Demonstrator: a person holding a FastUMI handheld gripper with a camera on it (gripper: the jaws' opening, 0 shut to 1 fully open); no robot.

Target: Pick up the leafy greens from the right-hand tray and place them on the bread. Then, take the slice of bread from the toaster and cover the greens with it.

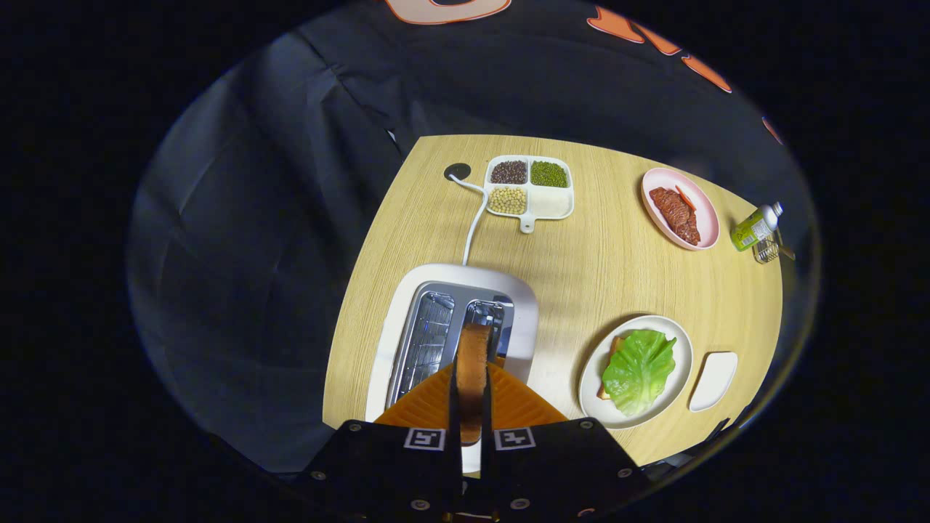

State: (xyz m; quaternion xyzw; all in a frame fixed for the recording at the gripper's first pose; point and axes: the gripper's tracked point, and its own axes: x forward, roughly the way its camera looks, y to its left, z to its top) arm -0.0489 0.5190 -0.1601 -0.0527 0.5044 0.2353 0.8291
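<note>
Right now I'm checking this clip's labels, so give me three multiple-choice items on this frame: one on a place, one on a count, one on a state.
1. Where do the leafy greens lie?
A. in the toaster
B. on the bread on the white plate
C. on the pink plate

2. How many sections of the divided tray hold beans?
A. one
B. four
C. three

3. What is the gripper doing?
A. hanging open
B. shut on the slice of bread
C. shut on the bottle

Answers: 1 B, the greens cover bread on the white plate. 2 C, one section is bare. 3 B, both fingers press the slice of bread above the toaster.
</note>
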